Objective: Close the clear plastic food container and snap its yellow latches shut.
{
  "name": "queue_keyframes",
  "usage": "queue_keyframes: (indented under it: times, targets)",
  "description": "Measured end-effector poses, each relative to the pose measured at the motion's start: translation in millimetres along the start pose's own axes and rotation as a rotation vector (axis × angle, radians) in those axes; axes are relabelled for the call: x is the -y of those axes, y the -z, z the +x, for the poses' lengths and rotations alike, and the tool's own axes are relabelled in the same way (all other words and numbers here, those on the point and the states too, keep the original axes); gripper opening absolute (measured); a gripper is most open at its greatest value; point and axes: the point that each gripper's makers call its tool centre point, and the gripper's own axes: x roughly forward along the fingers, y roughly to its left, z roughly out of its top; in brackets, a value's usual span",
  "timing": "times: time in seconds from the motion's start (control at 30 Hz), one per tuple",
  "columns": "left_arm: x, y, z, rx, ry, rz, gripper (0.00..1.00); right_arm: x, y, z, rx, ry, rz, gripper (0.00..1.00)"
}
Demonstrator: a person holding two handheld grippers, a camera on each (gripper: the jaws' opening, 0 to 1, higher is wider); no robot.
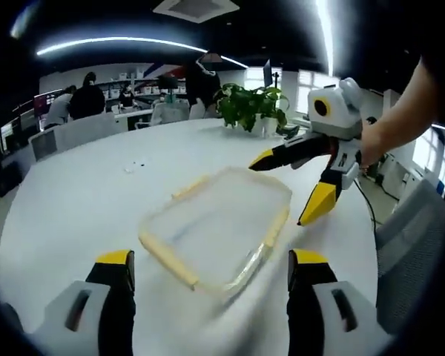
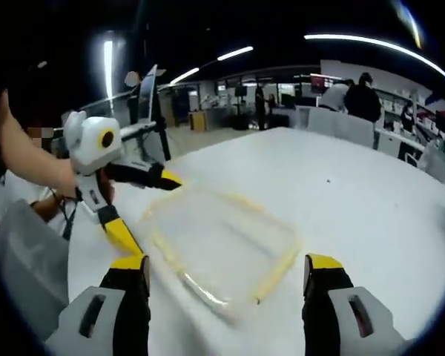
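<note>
Nearest in the left gripper view: left tongs (image 1: 208,267) spread wide, nothing between the tips, hovering just short of the container (image 1: 219,226). Same story in the right gripper view: right tongs (image 2: 228,273) wide apart, empty, poised over the near edge of the container (image 2: 222,245). Lying flat on the white counter (image 1: 81,200), between the two pairs of tongs, lid apparently already resting on top, though blur makes the seating hard to judge. Yellow latches (image 1: 167,258) running along the long sides, one along the near-left edge and another (image 1: 276,226) on the right edge; cannot tell whether snapped down or still flared. Looks light and thin-walled, clear plastic, likely slick and a bit springy, apt to skate across the smooth counter under a sideways push. Best handled by pressing down on the lid to pin it, then working each latch at its middle, squeezing it in toward the wall rather than pinching the clear panel, which would flex. Brittle at the hinges, probably, so firm but not sharp pressure. Further out in the left gripper view, the right tongs (image 1: 300,185) coming in from the right, open above the far-right corner, held by a hand (image 1: 371,144). Beyond that, a potted plant (image 1: 248,107) near the counter's far edge, then office desks and people in the background.
</note>
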Motion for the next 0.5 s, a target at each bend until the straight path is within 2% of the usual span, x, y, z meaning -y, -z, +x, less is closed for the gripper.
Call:
queue_keyframes:
  times: [0.17,0.5]
  targets:
    - [3.1,4.2,-4,-0.006,-0.01,-0.005,0.85,-6,12.0,-4,-0.019,0.008,0.021,0.86]
    - [4.4,7.6,-13,0.006,-0.014,-0.052,0.84,-6,13.3,-18,-0.005,0.029,0.062,0.86]
